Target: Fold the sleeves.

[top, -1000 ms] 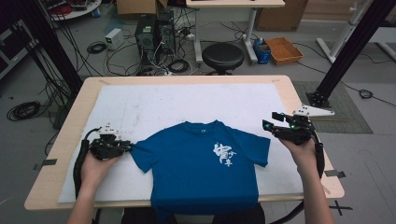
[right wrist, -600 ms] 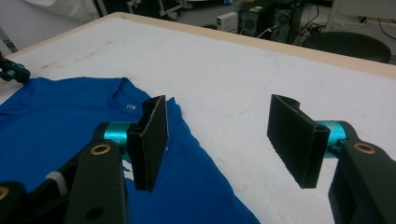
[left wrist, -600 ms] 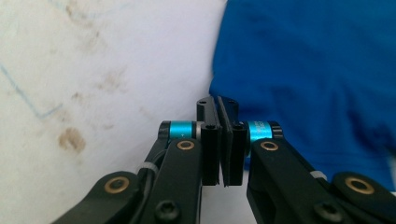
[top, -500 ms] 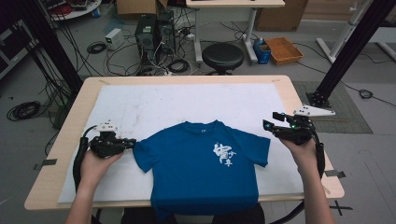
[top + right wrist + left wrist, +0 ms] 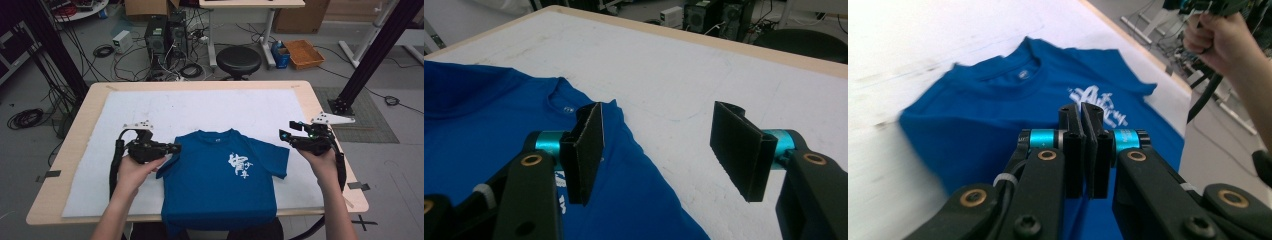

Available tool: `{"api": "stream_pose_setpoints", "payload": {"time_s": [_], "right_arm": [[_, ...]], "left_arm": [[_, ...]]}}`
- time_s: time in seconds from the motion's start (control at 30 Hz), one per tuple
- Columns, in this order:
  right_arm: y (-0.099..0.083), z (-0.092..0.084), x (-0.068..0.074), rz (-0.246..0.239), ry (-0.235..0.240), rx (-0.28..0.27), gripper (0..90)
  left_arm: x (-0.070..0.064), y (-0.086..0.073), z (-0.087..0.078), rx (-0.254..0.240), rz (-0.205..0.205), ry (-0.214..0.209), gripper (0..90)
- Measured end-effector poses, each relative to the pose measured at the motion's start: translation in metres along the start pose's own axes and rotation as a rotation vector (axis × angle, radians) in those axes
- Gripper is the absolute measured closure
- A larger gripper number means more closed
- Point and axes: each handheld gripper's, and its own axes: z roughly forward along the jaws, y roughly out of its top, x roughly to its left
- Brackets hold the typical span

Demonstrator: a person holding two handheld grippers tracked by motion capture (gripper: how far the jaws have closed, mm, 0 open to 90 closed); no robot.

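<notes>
White padding (image 5: 200,107) covers the wooden table (image 5: 75,125) mid-frame in the high view; the blue T-shirt (image 5: 220,180) lies on it at lower centre, hem over the near edge. At its left sleeve the left gripper (image 5: 172,148) has its jaws pressed together, nothing visibly between them. The right gripper (image 5: 285,135), at centre right, has its jaws wide apart and empty.

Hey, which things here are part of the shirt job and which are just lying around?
In the job:
blue T-shirt
left gripper, shut on the shirt's sleeve
right gripper, open
white mat

Lying about:
black stool
orange tray
computer tower
floor cables
</notes>
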Motion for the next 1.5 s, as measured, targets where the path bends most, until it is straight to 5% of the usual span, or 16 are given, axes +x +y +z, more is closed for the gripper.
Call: {"api": "stream_pose_setpoints", "payload": {"time_s": [0.2, 0.37, 0.47, 0.57, 0.7, 0.9, 1.13, 1.27, 1.5], "right_arm": [[-0.001, 0.003, 0.001, -0.012, -0.014, 0.011, 38.5], [-0.002, 0.003, 0.001, -0.014, -0.022, 0.020, 38.5], [-0.005, 0.002, -0.004, 0.013, -0.024, 0.015, 38.0], [-0.008, 0.002, -0.007, 0.030, -0.036, 0.017, 37.7], [-0.012, 0.003, -0.011, 0.046, -0.065, 0.034, 37.8], [-0.027, 0.006, -0.019, 0.071, -0.090, 0.108, 45.5], [-0.056, 0.013, -0.039, 0.154, -0.086, 0.201, 60.3], [-0.063, 0.017, -0.043, 0.179, -0.076, 0.223, 63.0], [-0.067, 0.032, -0.041, 0.151, -0.104, 0.296, 72.4]], "left_arm": [[-0.001, 0.002, 0.036, 0.013, -0.021, -0.030, 87.6], [0.005, -0.003, 0.065, 0.059, -0.007, 0.002, 87.3], [0.008, -0.005, 0.073, 0.042, 0.011, -0.027, 63.7], [0.007, -0.004, 0.068, 0.005, 0.055, -0.027, 53.9], [0.006, -0.003, 0.048, -0.070, 0.138, 0.017, 51.7], [0.017, -0.011, 0.016, -0.113, 0.190, 0.076, 50.7], [0.029, -0.024, -0.017, -0.104, 0.189, 0.112, 47.1], [0.033, -0.035, -0.035, -0.101, 0.212, 0.171, 39.9], [0.051, -0.055, -0.055, -0.139, 0.165, 0.224, 37.2]]}}
